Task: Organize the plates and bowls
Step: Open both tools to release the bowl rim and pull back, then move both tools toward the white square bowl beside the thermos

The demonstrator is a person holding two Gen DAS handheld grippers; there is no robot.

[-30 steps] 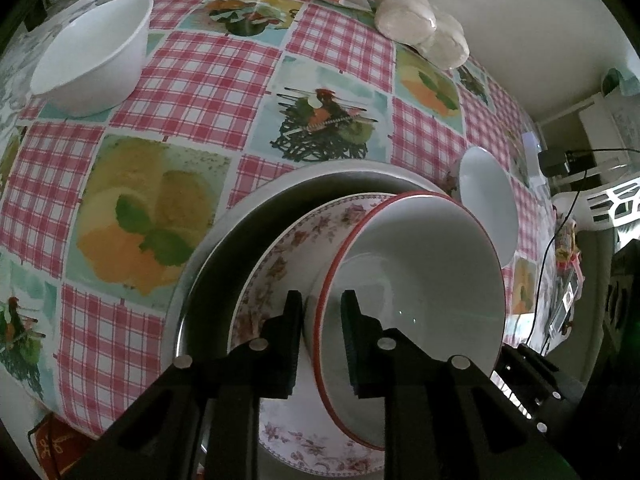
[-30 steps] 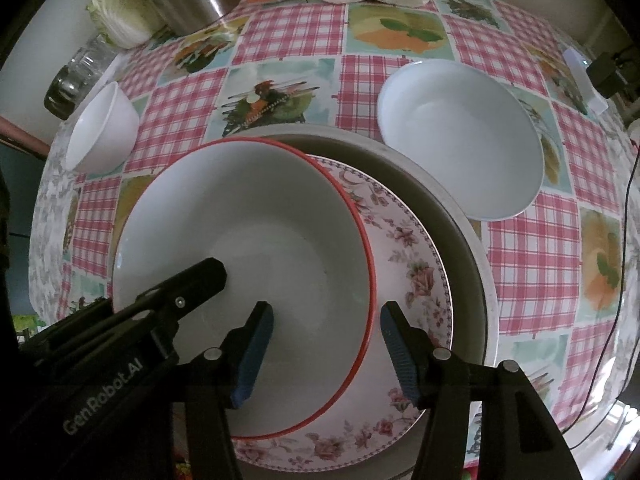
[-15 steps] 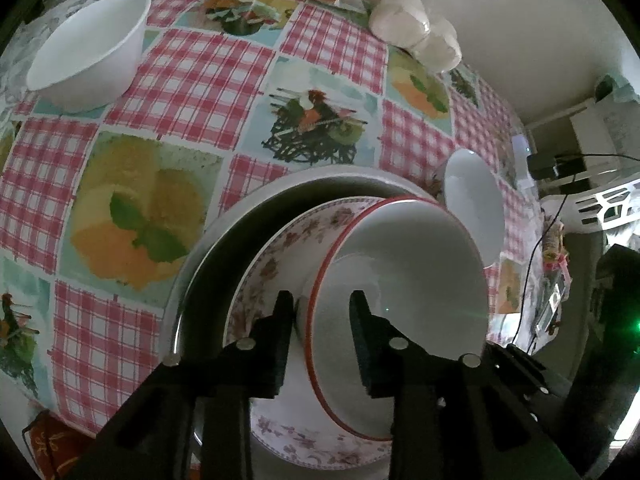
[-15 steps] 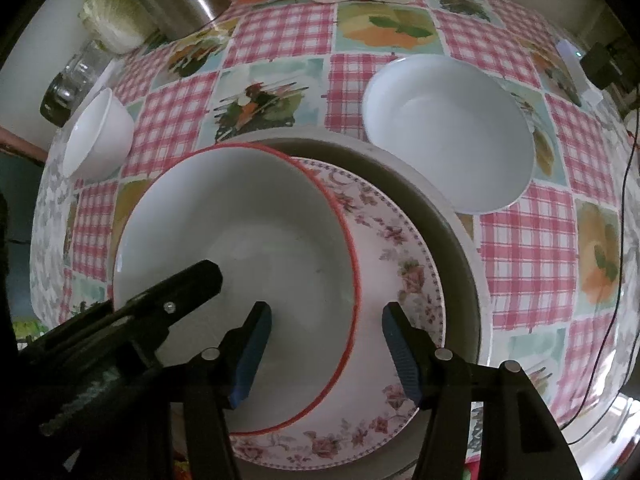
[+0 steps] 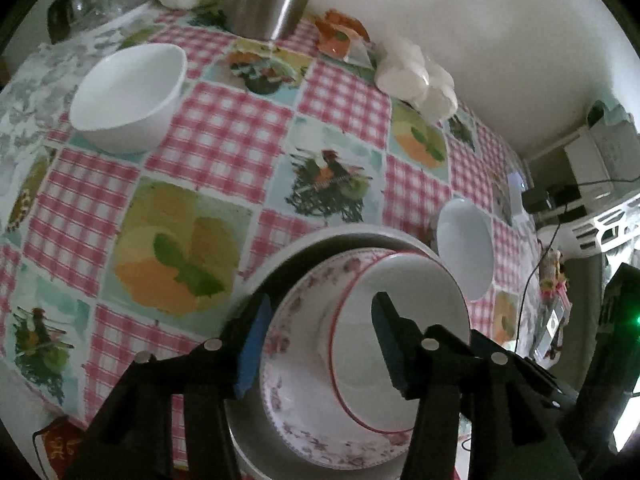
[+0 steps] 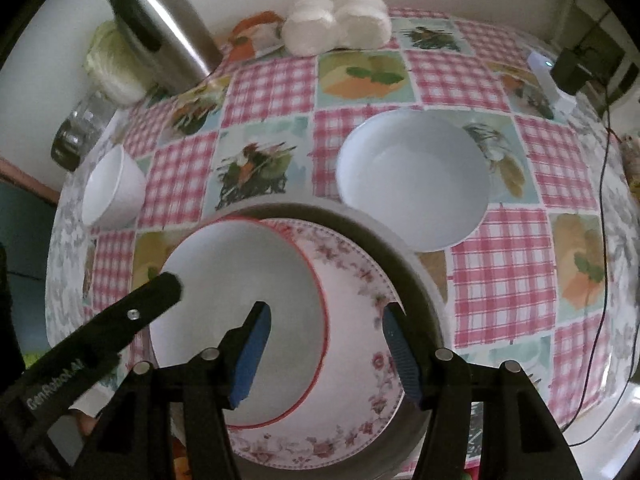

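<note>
A red-rimmed bowl (image 6: 240, 300) is seen lying inside a floral plate (image 6: 352, 360), which in turn sits in a large grey plate (image 6: 416, 272) at the near edge of the worktop (image 6: 500, 272). The bowl is set toward the left part of the floral plate, and its rim is seen raised above the plate's floral border. The worktop is covered by a checked cloth with food pictures.

The left tongs (image 5: 318, 344) are held open, their blue pads well apart; the bowl's near wall is framed between them, and nothing is gripped. In the right wrist view one finger of the left tongs (image 6: 160, 292) is seen reaching over the bowl's left side. The right tongs (image 6: 326, 356) are likewise spread wide and empty, positioned over the bowl's right rim and the floral plate.

A shallow white bowl (image 6: 412, 180) is placed just beyond the grey plate to the right, close to its rim. A small deep white bowl (image 5: 128, 96) stands well apart at the far left. Along the wall a steel flask (image 6: 164, 36), a cabbage (image 6: 108, 68), a glass jar (image 6: 76, 136), an orange packet (image 6: 252, 36) and two white rolls (image 6: 336, 28) are lined up. Whether the bowl is resting flat or tilted cannot be told.
</note>
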